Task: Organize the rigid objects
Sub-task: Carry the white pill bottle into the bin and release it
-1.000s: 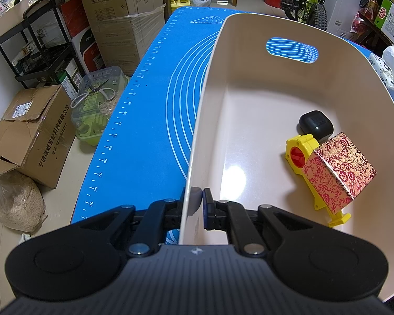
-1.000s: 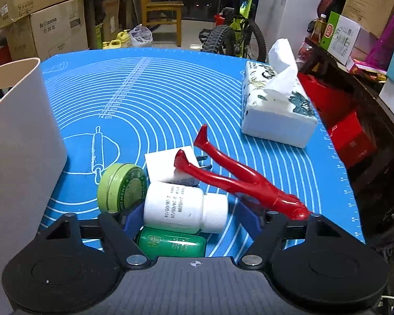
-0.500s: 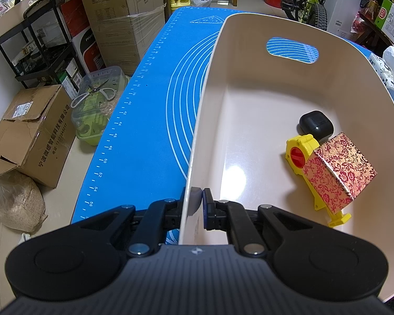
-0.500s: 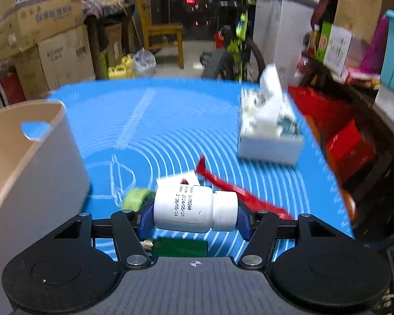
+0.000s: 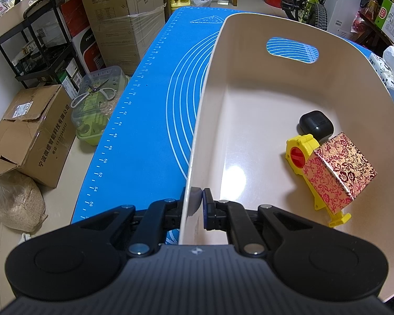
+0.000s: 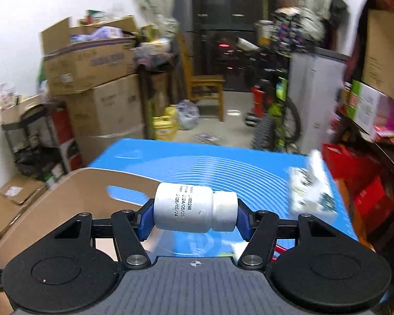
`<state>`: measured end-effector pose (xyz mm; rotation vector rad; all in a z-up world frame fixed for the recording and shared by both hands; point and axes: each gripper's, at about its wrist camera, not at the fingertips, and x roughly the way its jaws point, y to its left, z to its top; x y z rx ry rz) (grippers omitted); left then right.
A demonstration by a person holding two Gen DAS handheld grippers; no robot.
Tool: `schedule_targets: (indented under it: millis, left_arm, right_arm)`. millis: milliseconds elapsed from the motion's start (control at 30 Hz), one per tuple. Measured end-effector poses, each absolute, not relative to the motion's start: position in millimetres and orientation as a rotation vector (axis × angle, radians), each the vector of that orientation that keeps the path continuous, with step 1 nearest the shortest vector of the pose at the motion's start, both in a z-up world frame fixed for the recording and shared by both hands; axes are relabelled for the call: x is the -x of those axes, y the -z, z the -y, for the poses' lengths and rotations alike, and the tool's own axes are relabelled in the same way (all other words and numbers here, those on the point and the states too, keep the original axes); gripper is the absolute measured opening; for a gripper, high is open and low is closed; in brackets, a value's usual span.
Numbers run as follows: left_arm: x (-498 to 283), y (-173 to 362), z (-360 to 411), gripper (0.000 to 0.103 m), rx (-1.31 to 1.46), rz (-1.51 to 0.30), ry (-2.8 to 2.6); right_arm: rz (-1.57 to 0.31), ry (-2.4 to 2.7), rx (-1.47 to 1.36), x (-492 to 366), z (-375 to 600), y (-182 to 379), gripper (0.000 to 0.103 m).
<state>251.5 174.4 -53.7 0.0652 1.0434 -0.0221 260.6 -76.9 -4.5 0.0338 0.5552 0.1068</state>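
You are pinching the white pill bottle (image 6: 195,211) crosswise in the right gripper (image 6: 194,219), one blue pad on its base and the other on its ribbed cap, so it is lying on its side between the fingertips and hanging clear of the blue mat (image 6: 223,162) ahead of and below the tongs. The beige bin (image 6: 73,191) is sitting ahead and to the left of that gripper, its handle slot showing just beyond the bottle's left end.

The bottle is looking like hard, smooth plastic: stiff enough that it is not giving under the pads, probably light, and likely slick on its barrel. You are holding it end to end, which is stopping it from rolling out, though the cap end is narrower, so a loosening grip could let it tip. The ridged cap is probably giving the better bite.

Your left gripper (image 5: 200,206) is pressed together on the bin's near wall (image 5: 194,183), one finger outside and one inside, steadying it. Ahead and to the right of those tongs, on the bin floor, a black case (image 5: 316,126), a yellow tape measure (image 5: 300,155) and a red patterned box (image 5: 338,173) are lying clustered and touching, leaving the floor nearer the tongs free for the bottle
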Motion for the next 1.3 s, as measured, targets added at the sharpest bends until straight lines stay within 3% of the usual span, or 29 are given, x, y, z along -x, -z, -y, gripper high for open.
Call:
schedule_targets:
  millis: [467, 833, 933, 1067, 1300]
  left_arm:
    - [-251.4, 53.7, -174.0, 0.011, -0.066, -1.043, 0.022]
    - [-251.8, 53.8, -174.8, 0.011, -0.068, -1.043, 0.024]
    - [-252.3, 53.9, -174.8, 0.011, -0.068, -1.050, 0.012]
    - [-252.4, 53.7, -173.8, 0.011, -0.074, -1.049, 0.011]
    - [-252.7, 54.0, -174.0, 0.011, -0.072, -1.050, 0.011]
  right_arm:
    - [-0.739, -0.298, 0.159, -286.4, -29.8, 30.7, 0.064]
    - [-0.928, -0.299, 0.310, -296.8, -52.5, 64.5, 0.065]
    - [-0.932, -0.303, 0.298, -297.4, -51.6, 59.9, 0.069]
    - [-0.895, -0.302, 0.244, -293.7, -43.7, 51.4, 0.084]
    - [-0.782, -0.247, 0.133, -285.2, -7.2, 17.3, 0.086]
